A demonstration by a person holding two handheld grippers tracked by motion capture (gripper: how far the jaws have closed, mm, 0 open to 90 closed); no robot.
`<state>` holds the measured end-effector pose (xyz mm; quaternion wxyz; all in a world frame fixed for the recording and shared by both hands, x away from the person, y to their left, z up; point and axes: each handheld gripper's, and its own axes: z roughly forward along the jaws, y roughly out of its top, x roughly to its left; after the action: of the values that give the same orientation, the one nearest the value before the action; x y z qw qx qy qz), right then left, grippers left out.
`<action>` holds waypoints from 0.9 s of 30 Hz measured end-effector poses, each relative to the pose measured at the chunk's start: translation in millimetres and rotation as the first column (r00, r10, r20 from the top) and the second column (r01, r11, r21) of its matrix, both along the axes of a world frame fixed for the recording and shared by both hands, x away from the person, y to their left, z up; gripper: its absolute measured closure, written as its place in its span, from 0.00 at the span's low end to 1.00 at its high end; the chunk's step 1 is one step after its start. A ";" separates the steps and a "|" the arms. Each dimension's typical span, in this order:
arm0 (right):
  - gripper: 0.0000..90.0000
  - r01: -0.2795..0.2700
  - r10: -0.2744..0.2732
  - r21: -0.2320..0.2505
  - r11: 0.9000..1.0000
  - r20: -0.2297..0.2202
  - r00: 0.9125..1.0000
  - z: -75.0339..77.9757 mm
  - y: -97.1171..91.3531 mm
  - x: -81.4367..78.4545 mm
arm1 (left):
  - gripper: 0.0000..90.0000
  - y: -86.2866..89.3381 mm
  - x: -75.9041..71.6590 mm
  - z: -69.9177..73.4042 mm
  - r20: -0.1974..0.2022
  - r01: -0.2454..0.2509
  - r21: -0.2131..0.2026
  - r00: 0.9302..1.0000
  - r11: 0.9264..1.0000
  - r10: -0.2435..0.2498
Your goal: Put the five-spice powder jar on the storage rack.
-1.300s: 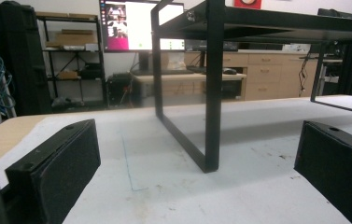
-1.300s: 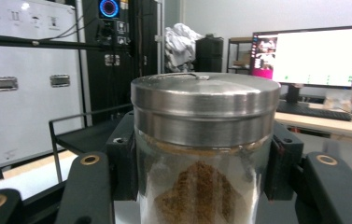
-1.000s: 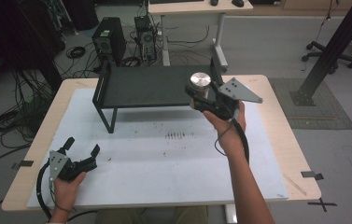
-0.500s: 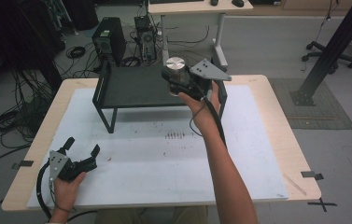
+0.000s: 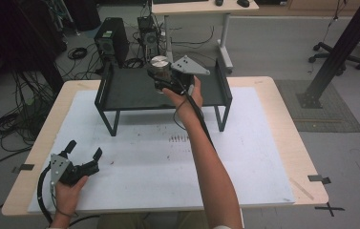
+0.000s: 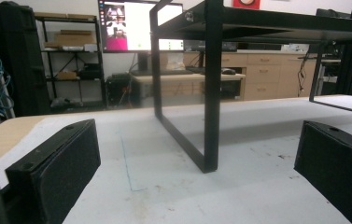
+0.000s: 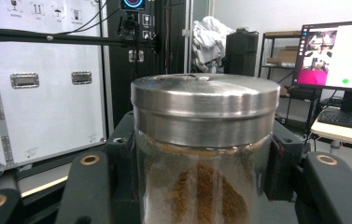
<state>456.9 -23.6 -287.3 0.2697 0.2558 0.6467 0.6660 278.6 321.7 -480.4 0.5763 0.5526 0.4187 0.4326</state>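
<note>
A glass jar (image 5: pixel 160 71) with a round silver lid and brown powder inside is held upright above the black shelf (image 5: pixel 134 93) at the table's far side. My right gripper (image 5: pixel 163 78) is shut on the jar; in the right gripper view the jar (image 7: pixel 205 154) sits between the two black jaws. My left gripper (image 5: pixel 83 150) rests on the white mat at the near left, held by a hand, its jaws open with nothing between them. In the left gripper view the black pads (image 6: pixel 57 168) stand wide apart, facing the shelf's leg (image 6: pixel 211 93).
The white mat (image 5: pixel 168 162) covers most of the wooden table. The black shelf stands on legs with raised side rails (image 5: pixel 224 78). Cables and computer towers (image 5: pixel 111 43) lie on the floor beyond the table; tape marks sit near the table edges.
My right gripper has carried the jar leftward along the shelf, from its right end to above its middle. The left gripper has stayed in place.
</note>
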 end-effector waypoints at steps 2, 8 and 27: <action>0.48 0.005 -0.005 0.003 1.000 0.000 1.000 -2.5 4.4 4.7 | 0.01 0.0 0.0 0.0 0.000 0.001 0.001 1.000 1.000 -0.001; 0.48 0.022 -0.022 0.026 0.999 -0.006 1.000 -9.3 15.4 19.5 | 0.01 0.0 0.0 0.0 -0.001 0.001 0.000 1.000 1.000 -0.001; 0.48 0.073 -0.072 0.025 0.997 -0.037 0.997 -30.6 36.1 46.0 | 0.01 0.0 0.1 0.0 -0.001 0.001 -0.001 1.000 1.000 -0.001</action>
<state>502.9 12.5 -317.9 0.2785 0.2947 0.6329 0.6596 278.6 321.7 -480.4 0.5765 0.5528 0.4190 0.4318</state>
